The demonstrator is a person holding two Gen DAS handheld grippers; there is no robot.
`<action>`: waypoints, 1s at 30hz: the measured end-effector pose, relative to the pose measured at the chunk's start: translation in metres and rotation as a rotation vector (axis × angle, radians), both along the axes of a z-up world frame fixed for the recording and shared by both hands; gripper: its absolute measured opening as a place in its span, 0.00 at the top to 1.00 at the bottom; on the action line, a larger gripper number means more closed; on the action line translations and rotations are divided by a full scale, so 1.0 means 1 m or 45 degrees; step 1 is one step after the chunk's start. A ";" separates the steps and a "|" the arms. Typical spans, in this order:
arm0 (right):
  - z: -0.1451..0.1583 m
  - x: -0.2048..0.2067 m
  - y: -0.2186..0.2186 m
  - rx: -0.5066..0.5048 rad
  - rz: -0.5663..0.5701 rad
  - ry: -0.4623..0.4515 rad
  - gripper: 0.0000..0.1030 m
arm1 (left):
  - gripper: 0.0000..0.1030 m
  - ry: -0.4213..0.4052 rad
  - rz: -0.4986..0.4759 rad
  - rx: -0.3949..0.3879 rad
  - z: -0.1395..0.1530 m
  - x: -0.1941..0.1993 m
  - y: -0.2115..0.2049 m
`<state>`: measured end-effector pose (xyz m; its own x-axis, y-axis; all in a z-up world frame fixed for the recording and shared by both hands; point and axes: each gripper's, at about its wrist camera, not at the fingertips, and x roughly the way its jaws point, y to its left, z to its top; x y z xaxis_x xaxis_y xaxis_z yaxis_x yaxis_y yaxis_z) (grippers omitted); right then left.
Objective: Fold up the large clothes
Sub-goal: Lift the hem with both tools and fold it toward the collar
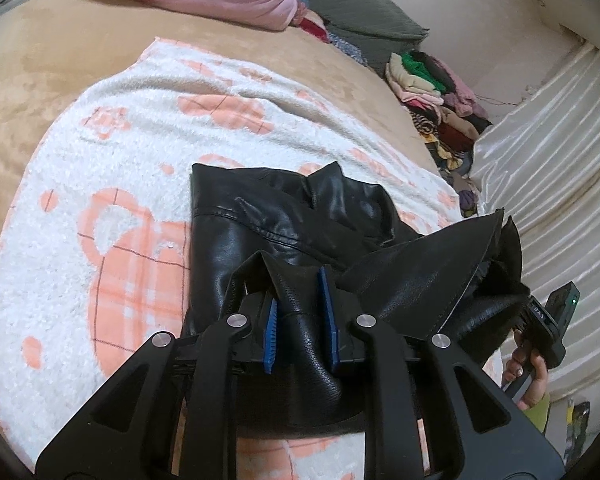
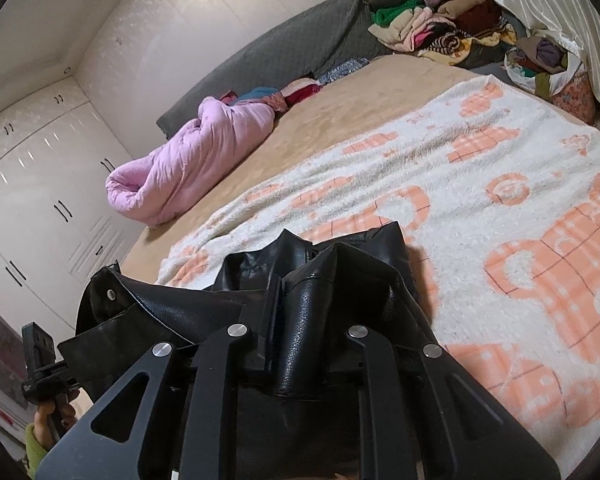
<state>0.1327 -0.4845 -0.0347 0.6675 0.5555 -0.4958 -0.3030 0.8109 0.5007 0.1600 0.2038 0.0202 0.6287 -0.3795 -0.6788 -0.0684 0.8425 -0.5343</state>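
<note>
A black leather jacket [image 1: 260, 224] lies partly on a white and orange blanket [image 1: 100, 168] on the bed, with its near edge lifted. My left gripper [image 1: 300, 312] is shut on a fold of the jacket between its blue pads [image 1: 270, 328]. My right gripper [image 2: 304, 312] is shut on another fold of the jacket [image 2: 172, 320]. The right gripper also shows in the left wrist view [image 1: 548, 320], at the right behind the raised leather. The left gripper also shows in the right wrist view [image 2: 44, 364], at the lower left.
A tan bedspread [image 1: 60, 40] covers the bed. A rolled pink quilt [image 2: 188, 160] and a grey pillow [image 2: 284, 52] lie at the far end. A pile of mixed clothes [image 1: 436, 92] sits by a pale curtain [image 1: 540, 128]. White wardrobes [image 2: 40, 184] stand beyond the bed.
</note>
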 end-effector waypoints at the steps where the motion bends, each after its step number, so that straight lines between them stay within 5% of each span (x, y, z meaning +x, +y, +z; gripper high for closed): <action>1: -0.002 0.003 0.001 -0.004 0.001 0.003 0.85 | 0.88 0.005 0.004 0.001 -0.002 0.002 0.001; 16: -0.037 0.042 0.008 -0.012 -0.002 0.091 0.78 | 0.80 0.042 0.052 0.062 -0.022 0.024 0.002; 22: -0.044 0.047 0.007 0.008 0.027 0.090 0.64 | 0.67 0.002 0.044 0.038 -0.018 0.024 -0.001; 25: -0.044 0.047 0.004 0.011 0.014 0.083 0.43 | 0.61 -0.013 0.051 0.019 -0.015 0.024 -0.003; 30: -0.040 0.050 -0.005 0.019 0.005 0.068 0.33 | 0.55 -0.061 0.060 0.050 -0.003 0.021 -0.010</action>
